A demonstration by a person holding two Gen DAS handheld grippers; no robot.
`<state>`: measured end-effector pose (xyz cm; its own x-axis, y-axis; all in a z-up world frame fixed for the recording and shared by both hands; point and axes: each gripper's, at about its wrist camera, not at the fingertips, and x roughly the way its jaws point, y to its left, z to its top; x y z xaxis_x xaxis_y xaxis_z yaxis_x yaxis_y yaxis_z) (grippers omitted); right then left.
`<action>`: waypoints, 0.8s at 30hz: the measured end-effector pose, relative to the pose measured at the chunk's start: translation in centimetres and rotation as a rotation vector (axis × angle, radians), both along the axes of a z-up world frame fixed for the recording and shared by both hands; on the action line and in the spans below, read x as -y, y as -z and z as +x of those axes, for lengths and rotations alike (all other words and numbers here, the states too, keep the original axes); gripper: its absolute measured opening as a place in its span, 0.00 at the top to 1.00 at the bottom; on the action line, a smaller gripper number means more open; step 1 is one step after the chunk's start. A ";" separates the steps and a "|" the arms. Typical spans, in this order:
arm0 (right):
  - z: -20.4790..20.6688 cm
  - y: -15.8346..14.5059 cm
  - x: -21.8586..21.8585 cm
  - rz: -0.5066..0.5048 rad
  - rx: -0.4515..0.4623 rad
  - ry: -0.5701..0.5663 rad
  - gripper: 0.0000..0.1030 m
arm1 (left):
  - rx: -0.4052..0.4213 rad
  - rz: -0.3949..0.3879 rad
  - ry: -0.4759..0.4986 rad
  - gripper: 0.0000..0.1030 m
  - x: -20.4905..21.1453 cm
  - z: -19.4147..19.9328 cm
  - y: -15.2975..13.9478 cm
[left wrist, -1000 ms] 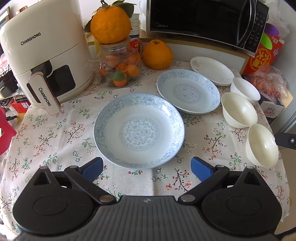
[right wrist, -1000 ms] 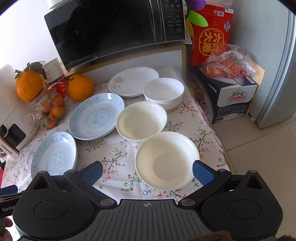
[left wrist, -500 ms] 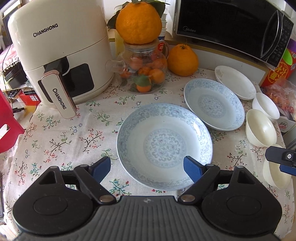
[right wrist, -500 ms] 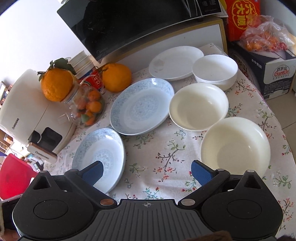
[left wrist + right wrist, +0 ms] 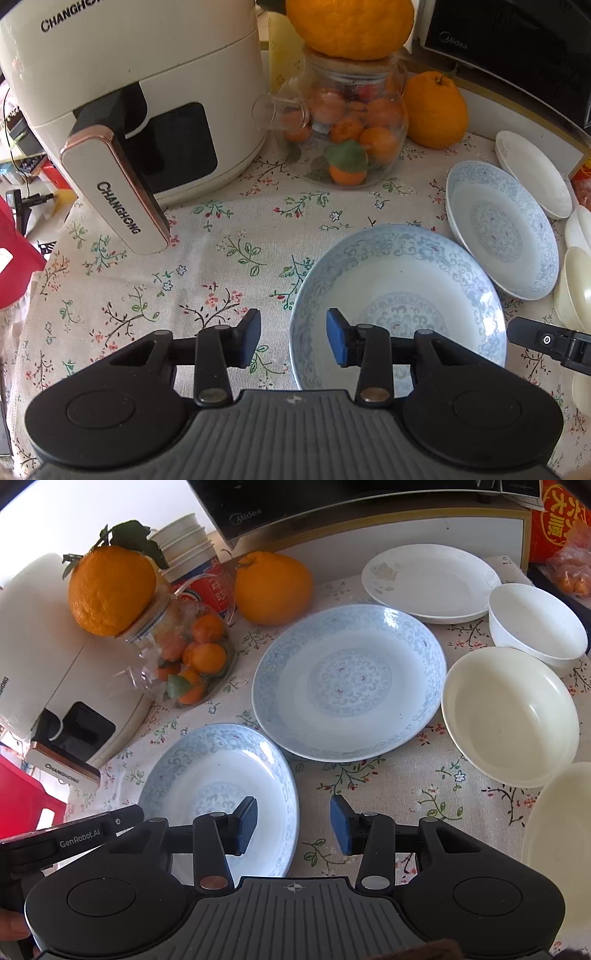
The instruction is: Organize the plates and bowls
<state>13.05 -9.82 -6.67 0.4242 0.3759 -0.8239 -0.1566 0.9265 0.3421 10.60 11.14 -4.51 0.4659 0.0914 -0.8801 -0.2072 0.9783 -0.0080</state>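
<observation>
Two blue-patterned plates lie on the flowered tablecloth. The near plate (image 5: 399,295) (image 5: 221,775) has its left rim between the fingers of my left gripper (image 5: 293,341), which is open about halfway and empty. My right gripper (image 5: 293,825), also partly open and empty, straddles the same plate's right rim. The far blue plate (image 5: 347,683) (image 5: 502,236) lies beyond it. A white plate (image 5: 430,581) (image 5: 532,173) sits at the back. A white bowl (image 5: 535,624) and two cream bowls (image 5: 509,716) (image 5: 561,834) line the right side.
A white air fryer (image 5: 129,92) stands at the back left with its handle (image 5: 114,192) jutting out. A glass jar of small oranges (image 5: 343,122) has a large orange (image 5: 351,26) on top, another orange (image 5: 434,110) beside it. A microwave (image 5: 517,48) is behind.
Both grippers have narrowed from wide open to about half open. The left one moved to the near plate's left rim, the right one swung left to its right rim.
</observation>
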 end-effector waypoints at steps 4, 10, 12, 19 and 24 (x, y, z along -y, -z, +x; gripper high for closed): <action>0.3 1.7 -0.2 0.006 -0.054 -0.004 0.68 | -0.057 0.011 0.014 0.74 0.3 0.6 2.2; 0.7 3.0 -1.1 0.001 -0.081 -0.043 0.87 | -0.019 -0.015 0.033 0.78 0.6 1.2 2.9; 0.6 2.8 -1.8 -0.013 -0.065 -0.050 0.87 | -0.022 -0.027 0.033 0.79 0.6 1.5 3.2; 0.5 2.7 -2.2 -0.022 -0.036 -0.046 0.86 | 0.014 -0.086 0.016 0.86 -1.2 0.5 2.9; -0.8 1.3 -2.2 -0.020 -0.004 -0.062 0.86 | 0.031 -0.173 -0.068 0.87 -2.3 -1.1 1.7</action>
<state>12.28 -7.64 -8.00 0.3974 0.3844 -0.8332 -0.2122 0.9219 0.3241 9.53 13.48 -6.26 0.4907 -0.0279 -0.8709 -0.2699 0.9455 -0.1824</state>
